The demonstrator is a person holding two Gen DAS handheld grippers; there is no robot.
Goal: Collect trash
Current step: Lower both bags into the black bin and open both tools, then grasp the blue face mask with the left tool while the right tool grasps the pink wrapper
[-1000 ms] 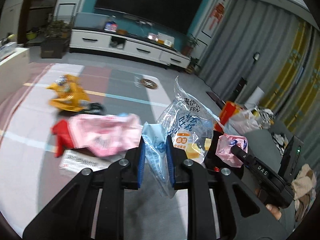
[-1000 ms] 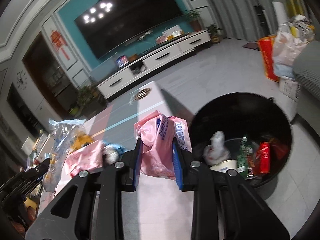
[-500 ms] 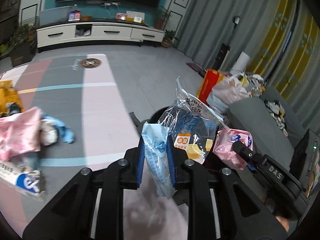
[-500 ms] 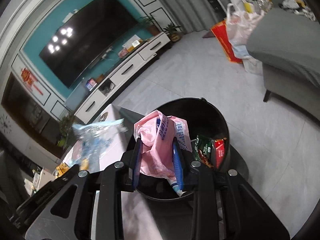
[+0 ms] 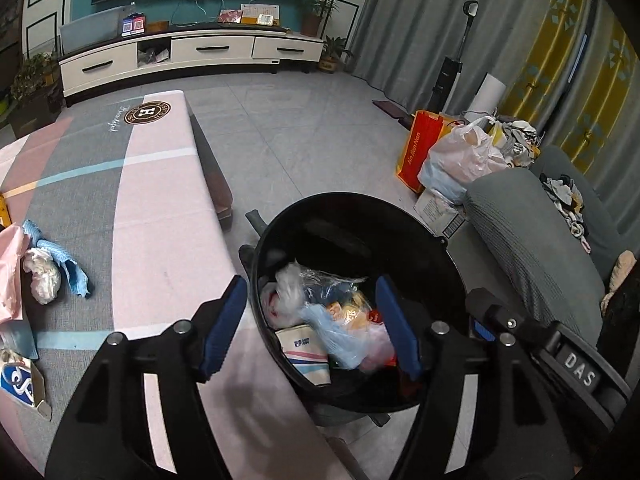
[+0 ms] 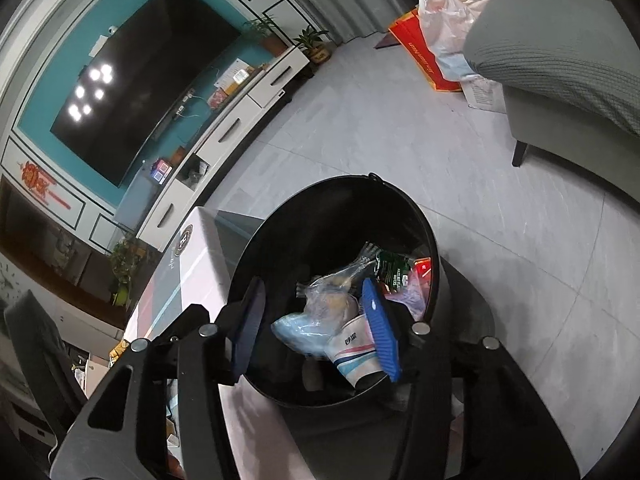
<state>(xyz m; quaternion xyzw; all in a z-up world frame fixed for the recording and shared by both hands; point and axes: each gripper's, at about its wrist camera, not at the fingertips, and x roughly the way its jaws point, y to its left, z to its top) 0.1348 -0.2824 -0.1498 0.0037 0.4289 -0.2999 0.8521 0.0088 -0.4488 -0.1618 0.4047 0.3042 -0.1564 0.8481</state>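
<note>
both loads gone from the claws since a second ago: then pinched on a clear snack bag (left) and a pink plastic bag (right), now lying loose in the black bin (image 5: 440,240). left gripper (image 5: 312,320) opening, blue pads wide apart over the bin mouth with nothing pressed between them, only the heap below showing through the gap. right gripper (image 6: 316,328) likewise opening, pads apart, empty, hanging over the same bin from the other side. clear snack bag (image 5: 340,292) now on top of the pile beside a pale blue wrapper (image 5: 332,332) and a paper cup (image 5: 304,352); pink plastic bag (image 5: 376,338) tucked low against the right pad, partly hidden. swung away from the table (image 5: 160,208) to above the bin within that second, so one drop-off probably complete. still work left, judging by the tabletop: a white crumpled tissue (image 5: 42,276), a blue cloth scrap (image 5: 68,268), a pink sheet (image 5: 10,272) and a torn carton (image 5: 20,380) at the left edge. next likely a return to the table with both claws free.
</note>
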